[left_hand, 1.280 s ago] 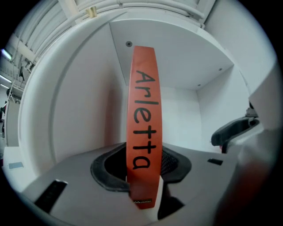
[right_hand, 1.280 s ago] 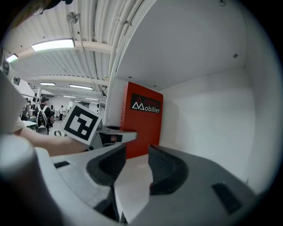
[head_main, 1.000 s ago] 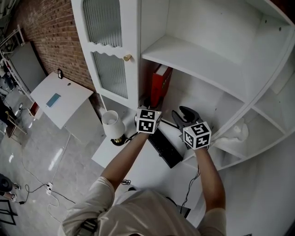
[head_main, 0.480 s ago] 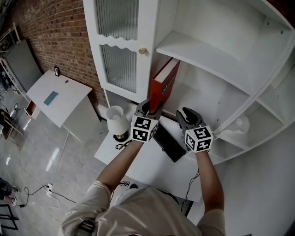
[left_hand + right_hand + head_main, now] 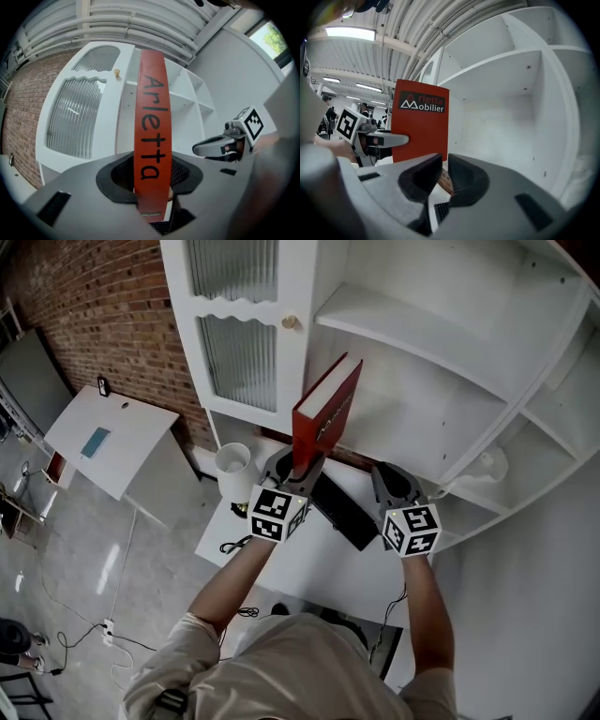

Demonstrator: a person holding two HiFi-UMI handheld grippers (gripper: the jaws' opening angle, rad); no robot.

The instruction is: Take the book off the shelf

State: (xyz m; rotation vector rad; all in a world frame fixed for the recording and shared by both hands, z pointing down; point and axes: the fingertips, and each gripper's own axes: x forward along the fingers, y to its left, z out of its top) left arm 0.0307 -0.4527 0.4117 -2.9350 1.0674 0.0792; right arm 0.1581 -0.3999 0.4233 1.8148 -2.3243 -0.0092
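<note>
A red book (image 5: 323,413) with "Arletta" on its spine stands upright in front of the white shelf unit (image 5: 412,343), out of its compartment. My left gripper (image 5: 292,465) is shut on the book's lower end. In the left gripper view the spine (image 5: 150,117) runs up between the dark pads of the left gripper (image 5: 150,176). My right gripper (image 5: 392,482) hovers to the right of the book, apart from it. Its jaws are closing, with a narrow gap and nothing between them in the right gripper view (image 5: 444,176). The book's red cover (image 5: 419,126) shows there at the left.
A black keyboard (image 5: 342,512) lies on the white desk (image 5: 309,568) under the grippers. A small white lamp (image 5: 232,465) stands at the desk's left end. A ribbed glass cabinet door with a brass knob (image 5: 291,322) is left of the book. A brick wall is behind.
The left gripper has lifted the red book up and out of the lower shelf compartment. The right gripper's jaws have narrowed from wide open.
</note>
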